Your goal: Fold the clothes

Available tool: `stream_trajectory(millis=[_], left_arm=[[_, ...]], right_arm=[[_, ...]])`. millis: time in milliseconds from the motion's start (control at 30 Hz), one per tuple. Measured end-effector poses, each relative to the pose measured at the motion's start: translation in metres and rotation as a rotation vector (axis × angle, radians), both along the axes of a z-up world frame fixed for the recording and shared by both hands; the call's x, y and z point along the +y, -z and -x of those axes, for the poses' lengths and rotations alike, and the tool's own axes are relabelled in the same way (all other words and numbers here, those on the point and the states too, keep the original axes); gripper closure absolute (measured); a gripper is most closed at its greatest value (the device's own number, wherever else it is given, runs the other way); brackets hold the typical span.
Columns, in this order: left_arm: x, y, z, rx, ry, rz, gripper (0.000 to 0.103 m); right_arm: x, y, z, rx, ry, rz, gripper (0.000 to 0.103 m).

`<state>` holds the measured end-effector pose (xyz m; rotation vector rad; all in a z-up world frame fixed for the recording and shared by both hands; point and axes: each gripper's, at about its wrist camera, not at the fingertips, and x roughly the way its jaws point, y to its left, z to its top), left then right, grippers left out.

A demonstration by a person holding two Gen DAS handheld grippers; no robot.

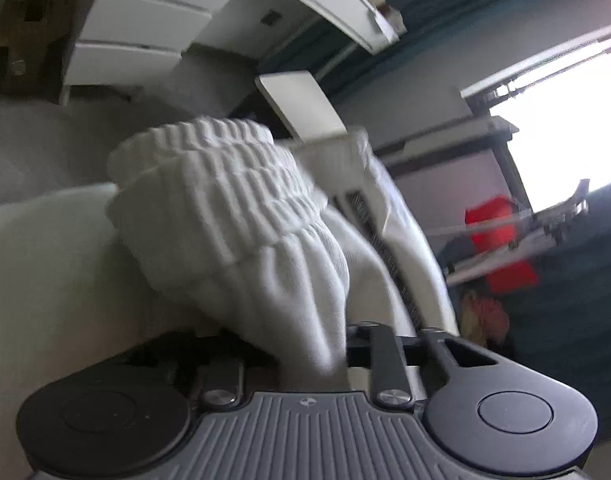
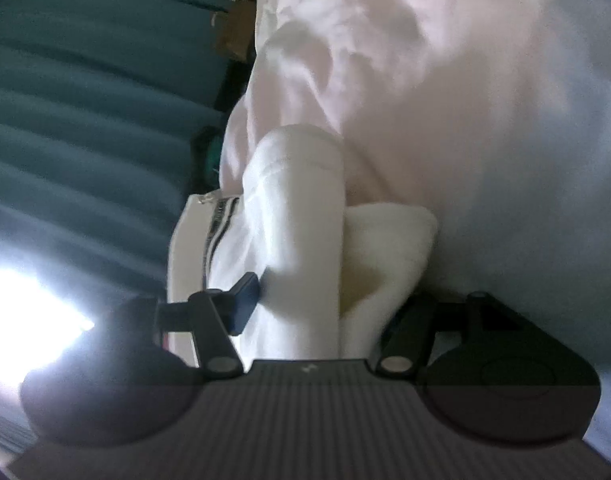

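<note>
Left tongs [image 1: 337, 344] pinch white trousers [image 1: 241, 216] below the ribbed waistband [image 1: 213, 168], apparently to lift them; right tongs [image 2: 305, 304] straddle the bunched cloth, grip unclear.

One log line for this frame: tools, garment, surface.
left tool: shut on white garment | right tool: around garment fold, grip unclear | surface: white bedsheet

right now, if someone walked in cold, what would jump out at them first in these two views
The white garment fills the middle of the left wrist view, its ribbed elastic waistband bunched up and cloth gathered into the left gripper, whose jaws are closed on it. In the right wrist view, a thick fold of the same white cloth runs between the right gripper jaws. Behind, a red item glows beside a bright window.
</note>
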<state>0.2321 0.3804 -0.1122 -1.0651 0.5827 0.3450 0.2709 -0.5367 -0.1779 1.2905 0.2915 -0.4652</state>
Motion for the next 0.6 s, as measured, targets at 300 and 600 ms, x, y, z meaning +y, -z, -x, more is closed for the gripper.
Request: stream_trajectory(millis=[300,600], left_arm=[[-0.006,-0.05,0.036,-0.091,0.039,-0.085,0.092],[0.008,-0.076,0.153,-0.124,0.065,0.011,0.092]], right_arm=[[-0.008,-0.048,0.029,0.002,-0.067,0.11,0.087],[-0.024,-0.067,0.159,0.033,-0.078,0.063,0.089]])
